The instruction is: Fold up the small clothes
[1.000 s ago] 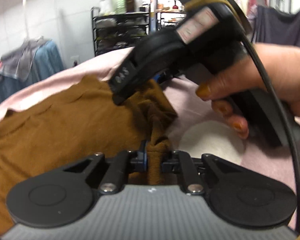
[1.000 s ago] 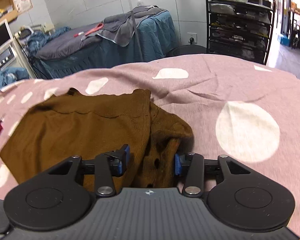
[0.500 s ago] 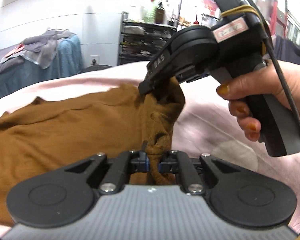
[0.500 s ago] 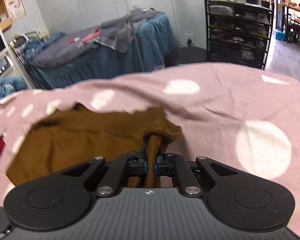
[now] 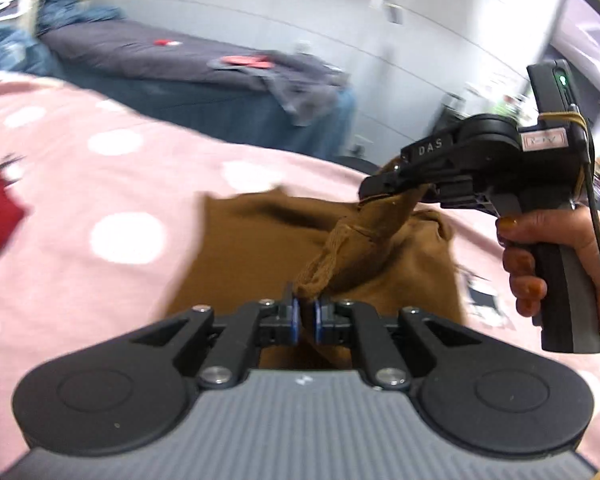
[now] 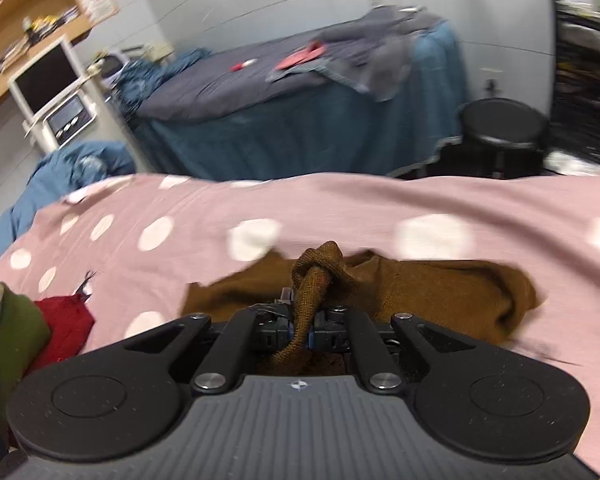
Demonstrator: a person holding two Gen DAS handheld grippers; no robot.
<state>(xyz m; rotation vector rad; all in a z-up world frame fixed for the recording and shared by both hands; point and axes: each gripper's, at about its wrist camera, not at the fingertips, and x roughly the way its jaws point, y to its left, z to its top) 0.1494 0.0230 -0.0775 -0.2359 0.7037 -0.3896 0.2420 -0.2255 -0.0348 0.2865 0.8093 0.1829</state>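
Note:
A brown knit garment [image 5: 260,248] lies on the pink dotted cloth [image 5: 100,168]. My left gripper [image 5: 306,314] is shut on a bunched edge of it. My right gripper [image 5: 374,196] shows in the left wrist view at the upper right, shut on the same raised strip of fabric, lifted above the cloth. In the right wrist view the right gripper [image 6: 300,332] pinches a twisted fold of the brown garment [image 6: 440,292], the rest of which lies spread behind it.
A red garment [image 6: 66,316] and a green striped one [image 6: 8,332] lie at the left on the pink cloth [image 6: 380,208]. Beyond it stand a blue-draped table [image 6: 300,120] with grey cloths and a black stool [image 6: 504,124].
The right gripper closed on the garment's edge. Both grippers lifted the held edge and swung leftward; the garment is now drawn up and partly turned over.

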